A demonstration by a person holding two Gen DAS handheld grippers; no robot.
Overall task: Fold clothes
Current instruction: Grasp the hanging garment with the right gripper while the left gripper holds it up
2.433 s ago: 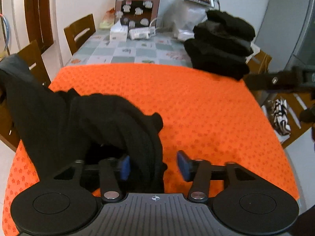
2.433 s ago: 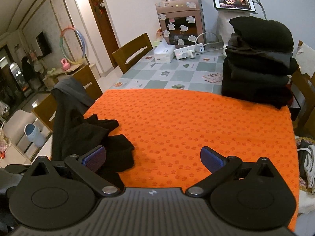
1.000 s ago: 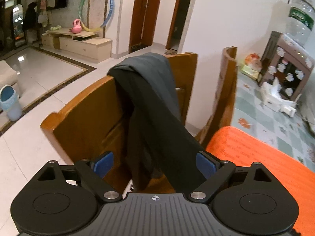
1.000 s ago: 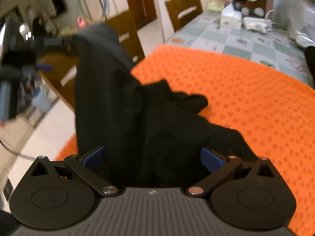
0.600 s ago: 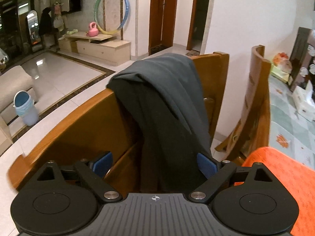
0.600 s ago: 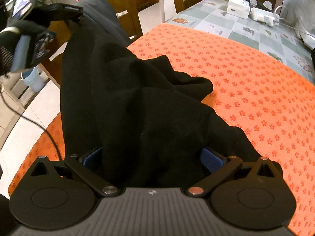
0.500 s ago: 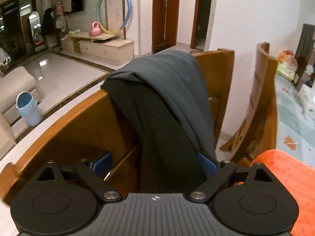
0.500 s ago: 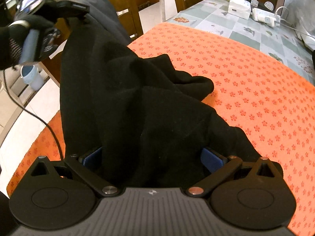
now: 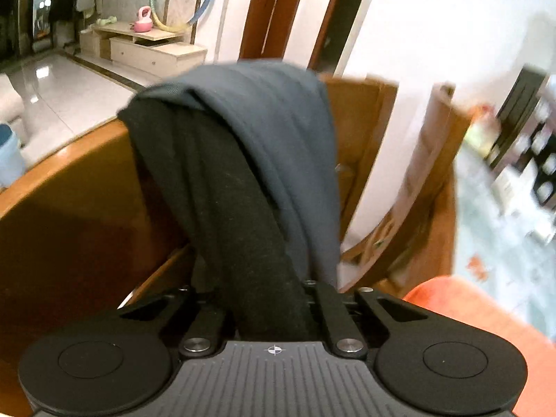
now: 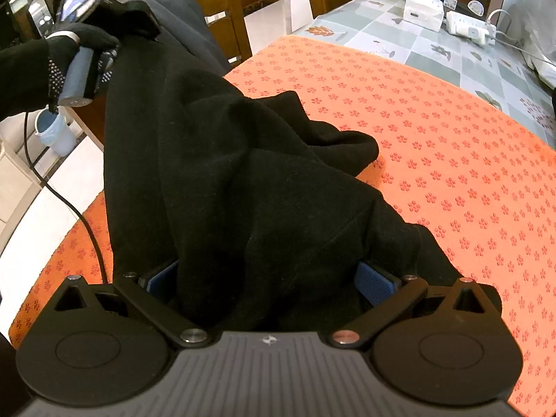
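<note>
No writing can be read anywhere on the orange flower-print counter (image 10: 451,146). The black garment (image 10: 243,180) runs lengthwise from its near left edge up over a wooden chair back (image 9: 69,215) at the far left. The left gripper (image 9: 267,299) has just closed and pinches the garment's strip; the right gripper (image 10: 271,278) stands wide with cloth between its pads.

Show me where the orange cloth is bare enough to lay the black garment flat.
Bare: the orange cloth right of the black garment, up to the checked tablecloth. Crowded: the left edge, where the garment trails to the chair, and the far end with boxes.
</note>
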